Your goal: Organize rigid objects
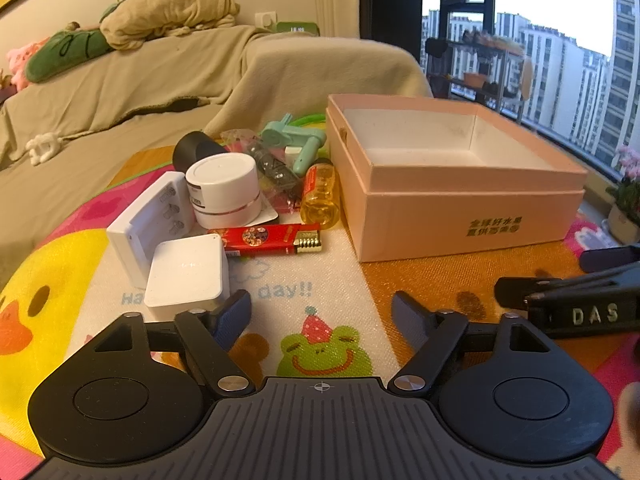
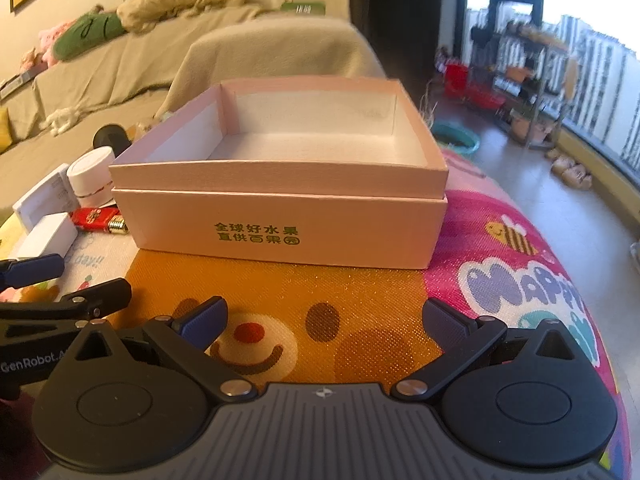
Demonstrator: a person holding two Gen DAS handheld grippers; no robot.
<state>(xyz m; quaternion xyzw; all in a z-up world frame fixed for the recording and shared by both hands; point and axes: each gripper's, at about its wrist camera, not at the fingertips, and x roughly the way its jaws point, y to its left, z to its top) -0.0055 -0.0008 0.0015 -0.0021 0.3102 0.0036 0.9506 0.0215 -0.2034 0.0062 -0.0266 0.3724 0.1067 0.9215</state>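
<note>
1. The left gripper (image 1: 320,312) hovers low over the desk (image 1: 320,280) with its jaws spread wide and nothing between them; the right gripper (image 2: 322,318) is likewise released and empty, facing the pink box (image 2: 280,216).
2. The clutter sits in a pile just left of the box, which stands empty and is the likely destination.
3. Nearest the left gripper is a small white square block (image 1: 186,276), touching its left fingertip. It looks light, stiff and smooth, so a grip across two flat opposite sides should hold.
4. The red lighter (image 1: 266,240) lies flat behind it; it is thin and probably slippery, best pinched across its narrow width at mid-length.
5. The white round jar (image 1: 224,190) is wider and may need nearly the full jaw opening across its body.
6. The amber bottle (image 1: 320,196) lies on its side against the box wall; it could roll, and looks the most fragile.
</note>
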